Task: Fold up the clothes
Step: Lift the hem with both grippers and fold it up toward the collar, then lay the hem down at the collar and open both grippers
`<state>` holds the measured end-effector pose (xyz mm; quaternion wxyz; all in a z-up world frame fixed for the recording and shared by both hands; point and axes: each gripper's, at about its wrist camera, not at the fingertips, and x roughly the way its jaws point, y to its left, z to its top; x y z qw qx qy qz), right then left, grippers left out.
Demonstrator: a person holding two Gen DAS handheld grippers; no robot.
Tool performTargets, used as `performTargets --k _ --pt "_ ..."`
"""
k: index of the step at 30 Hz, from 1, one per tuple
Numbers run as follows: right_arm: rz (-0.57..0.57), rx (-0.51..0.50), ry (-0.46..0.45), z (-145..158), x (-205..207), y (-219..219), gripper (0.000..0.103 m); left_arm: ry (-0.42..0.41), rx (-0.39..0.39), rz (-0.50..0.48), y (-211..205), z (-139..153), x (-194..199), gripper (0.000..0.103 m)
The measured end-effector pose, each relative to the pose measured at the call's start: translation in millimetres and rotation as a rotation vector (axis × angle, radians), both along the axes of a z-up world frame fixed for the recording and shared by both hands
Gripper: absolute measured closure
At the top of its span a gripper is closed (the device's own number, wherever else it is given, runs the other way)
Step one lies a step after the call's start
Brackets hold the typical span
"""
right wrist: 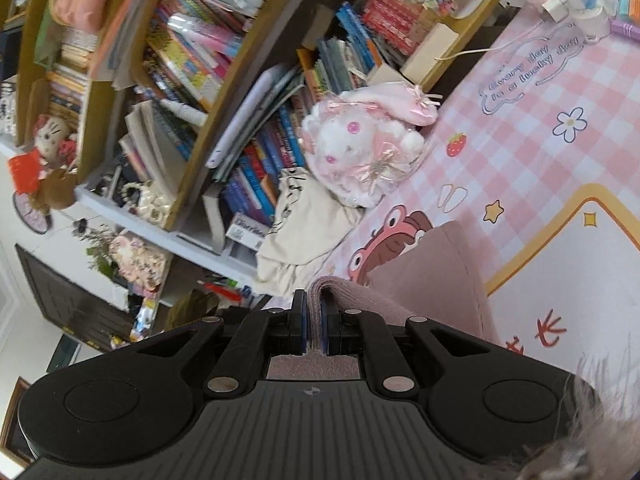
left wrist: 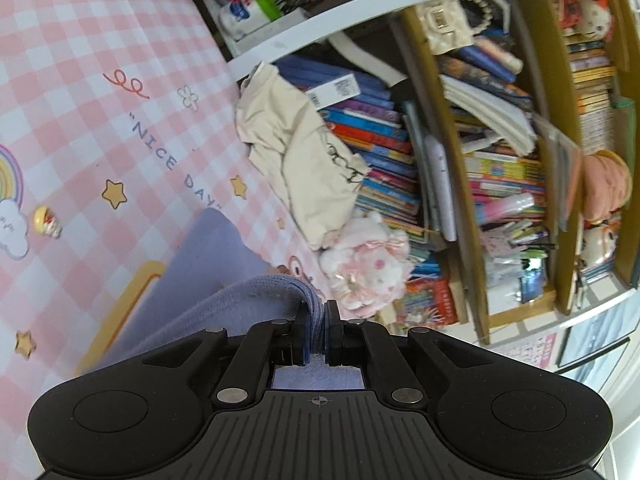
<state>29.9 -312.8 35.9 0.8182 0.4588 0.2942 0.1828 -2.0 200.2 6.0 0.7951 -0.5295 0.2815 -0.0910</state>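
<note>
Above pink checked mat, both tongs pinch garment edge between fingers

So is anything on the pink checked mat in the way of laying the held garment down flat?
Nothing visible blocks it. The left gripper and right gripper each clamp a hem of the knit garment. The cream shirt and pink plush toy lie beyond, against the bookshelf.

Lavender knit garment, edge lifted, folded over
</note>
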Motion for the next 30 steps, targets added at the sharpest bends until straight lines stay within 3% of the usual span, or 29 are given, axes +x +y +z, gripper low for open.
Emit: performTargets --k 5,10,12,15,17,18,19,25,28,29,30 --pt "-0.028 -0.044 0.047 -15 26 8 0.096 0.053 0.009 -0.016 3 -15 33 0.098" --pt "-0.063 -0.095 0.118 -35 55 15 0.095 0.128 0.077 -0.04 -2 -29 68 0.096" --pt "-0.074 -0.124 0.157 -42 64 18 0.092 0.154 0.109 -0.054 -3 -33 79 0.089" --pt "-0.113 -0.211 0.175 -41 69 21 0.065 0.136 0.11 -0.049 3 -31 82 0.059" --pt "-0.12 -0.275 0.139 -33 69 22 0.064 0.1 0.138 -0.037 7 -24 78 0.04" --pt "-0.107 -0.315 0.12 -30 69 23 0.064 0.078 0.166 -0.031 9 -19 74 0.039" --pt "-0.089 -0.358 0.102 -26 69 25 0.064 0.058 0.202 -0.028 10 -14 71 0.039" --pt "0.066 -0.764 0.021 -21 76 65 0.064 0.08 0.668 -0.195 -26 -7 79 0.048" --pt "0.121 -0.869 0.004 -29 85 83 0.067 0.075 0.768 -0.216 -38 -13 88 0.057" --pt "0.126 -0.888 0.008 -33 88 85 0.069 0.071 0.778 -0.213 -41 -15 91 0.067" --pt "0.124 -0.901 0.016 -36 91 87 0.088 0.068 0.782 -0.214 -42 -16 94 0.079"
